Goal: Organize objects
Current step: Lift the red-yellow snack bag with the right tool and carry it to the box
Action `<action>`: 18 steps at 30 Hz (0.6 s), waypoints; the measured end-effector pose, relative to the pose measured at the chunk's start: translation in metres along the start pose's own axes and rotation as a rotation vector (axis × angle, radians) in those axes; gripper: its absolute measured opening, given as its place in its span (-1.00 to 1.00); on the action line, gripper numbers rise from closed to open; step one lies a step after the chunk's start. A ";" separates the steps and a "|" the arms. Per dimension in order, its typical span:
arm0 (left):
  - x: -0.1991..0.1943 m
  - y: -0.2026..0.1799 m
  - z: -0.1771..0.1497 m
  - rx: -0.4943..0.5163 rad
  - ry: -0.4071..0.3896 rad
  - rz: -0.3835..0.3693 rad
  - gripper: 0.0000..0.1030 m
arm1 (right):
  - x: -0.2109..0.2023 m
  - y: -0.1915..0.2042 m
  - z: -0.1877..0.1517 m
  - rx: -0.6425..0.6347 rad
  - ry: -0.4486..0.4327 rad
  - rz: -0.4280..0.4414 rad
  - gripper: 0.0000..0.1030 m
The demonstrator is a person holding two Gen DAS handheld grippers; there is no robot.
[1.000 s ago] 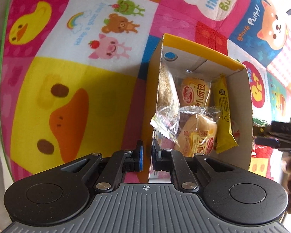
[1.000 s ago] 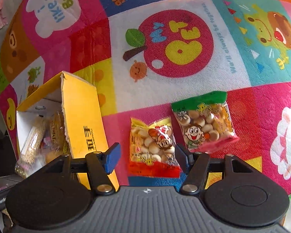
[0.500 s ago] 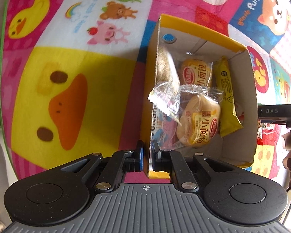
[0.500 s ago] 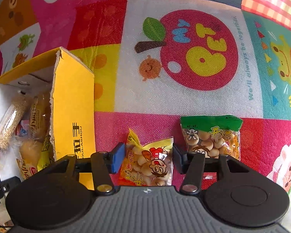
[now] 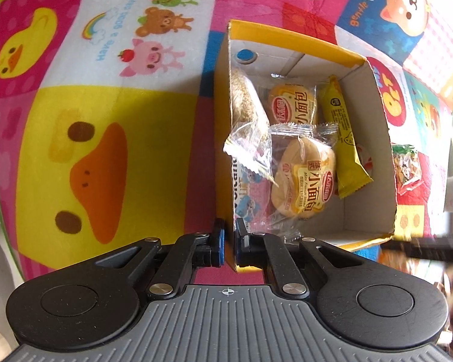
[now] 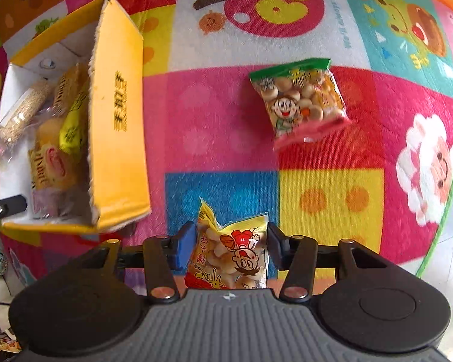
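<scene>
Right gripper (image 6: 228,249) lifts a yellow snack bag (image 6: 231,256) beside the open box (image 6: 119,120) on a cartoon play mat (image 6: 220,126).

Its jaws have just been closing and now pinch the bag's two side edges; the bag hangs clear of the mat, with the box at about ten o'clock and a green-topped bag (image 6: 300,102) lying at one o'clock. The pack looks light, crinkly and slippery, its small biscuits probably crushable, so a hold across the seamed edges seems safest. The left gripper (image 5: 230,246) is clamped shut on the box's near wall, steadying it; buns (image 5: 303,178) and a yellow bar (image 5: 342,132) already lie inside.
</scene>
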State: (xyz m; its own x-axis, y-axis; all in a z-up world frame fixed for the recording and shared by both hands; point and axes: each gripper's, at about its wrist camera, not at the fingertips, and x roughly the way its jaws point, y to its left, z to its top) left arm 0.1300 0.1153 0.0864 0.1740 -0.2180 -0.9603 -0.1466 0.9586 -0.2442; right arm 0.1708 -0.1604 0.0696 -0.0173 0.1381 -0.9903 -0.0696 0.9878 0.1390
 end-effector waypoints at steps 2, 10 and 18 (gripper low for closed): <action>0.002 -0.003 0.005 0.019 -0.006 -0.015 -0.83 | -0.014 0.002 -0.020 0.011 -0.002 0.019 -0.04; 0.004 -0.018 0.011 0.107 -0.019 -0.043 -0.80 | -0.067 0.026 -0.087 0.054 -0.050 0.056 -0.04; 0.001 -0.012 0.002 0.103 -0.001 -0.069 -0.79 | -0.111 0.056 -0.110 0.037 -0.118 0.097 -0.04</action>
State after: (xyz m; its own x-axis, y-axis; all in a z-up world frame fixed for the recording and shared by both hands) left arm 0.1339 0.1038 0.0882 0.1810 -0.2837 -0.9417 -0.0335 0.9552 -0.2942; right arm 0.0590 -0.1280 0.1881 0.0957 0.2381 -0.9665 -0.0362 0.9712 0.2356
